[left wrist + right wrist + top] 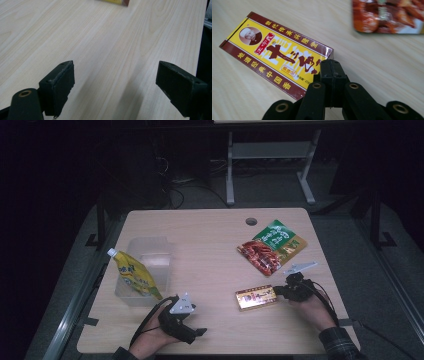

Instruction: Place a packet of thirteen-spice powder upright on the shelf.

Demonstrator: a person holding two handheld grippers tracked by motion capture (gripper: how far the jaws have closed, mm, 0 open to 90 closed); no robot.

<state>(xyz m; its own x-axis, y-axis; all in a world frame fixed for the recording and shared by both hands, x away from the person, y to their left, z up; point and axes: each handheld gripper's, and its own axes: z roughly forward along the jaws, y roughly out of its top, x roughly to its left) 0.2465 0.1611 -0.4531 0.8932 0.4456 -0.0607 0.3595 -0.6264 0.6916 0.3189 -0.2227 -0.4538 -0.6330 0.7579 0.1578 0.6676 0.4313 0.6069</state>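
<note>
A yellow and dark red box (256, 297) lies flat on the wooden table (210, 250), right of centre near the front. My right gripper (276, 291) is shut, jaws pressed together with nothing between them, its tip at the box's right end. In the right gripper view the closed jaws (332, 67) overlap the box's (274, 52) near edge; I cannot tell if they touch it. My left gripper (192, 322) rests near the front left, pointing right. It is open (115, 75) over bare wood, with a corner of the box (117, 2) far ahead.
A yellow pouch (134, 272) with a white cap leans in a clear plastic bin (150, 257) at the left. A red and green snack bag (271, 247) lies behind the box, and is blurred in the right gripper view (387, 15). A cable hole (251, 221) is near the far edge.
</note>
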